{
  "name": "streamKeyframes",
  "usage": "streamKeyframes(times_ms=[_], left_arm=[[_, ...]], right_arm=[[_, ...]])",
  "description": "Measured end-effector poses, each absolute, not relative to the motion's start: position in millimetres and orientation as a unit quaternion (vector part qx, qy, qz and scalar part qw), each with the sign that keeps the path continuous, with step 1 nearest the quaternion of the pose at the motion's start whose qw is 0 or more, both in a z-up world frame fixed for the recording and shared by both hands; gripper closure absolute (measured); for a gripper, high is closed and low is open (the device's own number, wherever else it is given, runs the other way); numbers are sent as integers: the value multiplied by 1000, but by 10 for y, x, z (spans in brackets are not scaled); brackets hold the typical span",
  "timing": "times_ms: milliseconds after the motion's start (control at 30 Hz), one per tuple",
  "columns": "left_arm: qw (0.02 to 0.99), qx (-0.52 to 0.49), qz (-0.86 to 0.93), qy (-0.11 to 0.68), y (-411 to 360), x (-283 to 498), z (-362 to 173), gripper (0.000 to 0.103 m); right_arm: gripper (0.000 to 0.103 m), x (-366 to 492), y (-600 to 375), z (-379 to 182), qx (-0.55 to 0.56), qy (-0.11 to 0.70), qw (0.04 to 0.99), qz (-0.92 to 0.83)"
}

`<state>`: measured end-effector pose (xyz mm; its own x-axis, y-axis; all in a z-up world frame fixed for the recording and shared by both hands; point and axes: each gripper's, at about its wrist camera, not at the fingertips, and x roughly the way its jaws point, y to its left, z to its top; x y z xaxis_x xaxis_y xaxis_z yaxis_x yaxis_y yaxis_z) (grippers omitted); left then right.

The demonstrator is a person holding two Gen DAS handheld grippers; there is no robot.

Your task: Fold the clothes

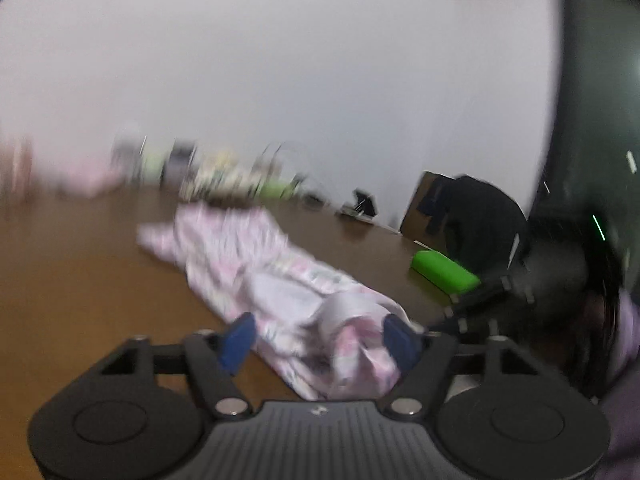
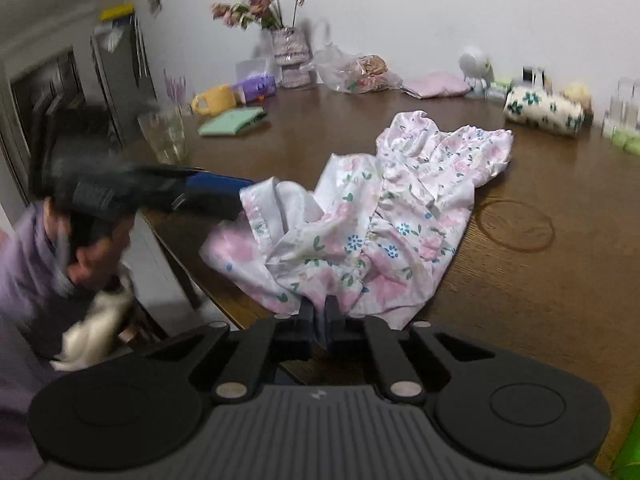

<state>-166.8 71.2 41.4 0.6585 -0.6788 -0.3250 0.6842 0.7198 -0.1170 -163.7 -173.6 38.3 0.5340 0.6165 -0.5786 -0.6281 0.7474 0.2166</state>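
Observation:
A pink and white floral garment (image 2: 400, 208) lies crumpled on the brown wooden table (image 2: 540, 280), its ruffled end toward the far side. My right gripper (image 2: 319, 314) is shut on the garment's near hem at the table's front edge. My left gripper (image 2: 240, 196) comes in from the left with its blue fingers at the garment's white left edge. In the blurred left wrist view the left gripper (image 1: 320, 340) stands open, its blue pads (image 1: 240, 340) wide apart with the near end of the garment (image 1: 248, 264) bunched between them.
A glass (image 2: 166, 136), a yellow mug (image 2: 214, 98), a green notebook (image 2: 234, 120), a flower vase (image 2: 290, 56), a plastic bag (image 2: 356, 70) and a floral roll (image 2: 544, 110) line the table's far side. A green block (image 1: 444, 272) lies near the right edge. A purple sleeve (image 2: 24, 264) is at left.

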Motion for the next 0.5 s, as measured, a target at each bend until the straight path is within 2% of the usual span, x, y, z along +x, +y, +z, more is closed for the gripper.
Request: streamKeyframes(times_ms=[33,267,500], left_arm=[[912,37,-379,151,684,-1776,432,22],[881,237,-409,1,301,-2254,241,22],[850,294,-437,-1,98,-2163,46,24]], right_arm=[[99,-1611,-1760,424,5,328,872,363],[99,-1419,-1882,518,70,393,829,391],[99,-1321,-1985,619,122,433,794,409]])
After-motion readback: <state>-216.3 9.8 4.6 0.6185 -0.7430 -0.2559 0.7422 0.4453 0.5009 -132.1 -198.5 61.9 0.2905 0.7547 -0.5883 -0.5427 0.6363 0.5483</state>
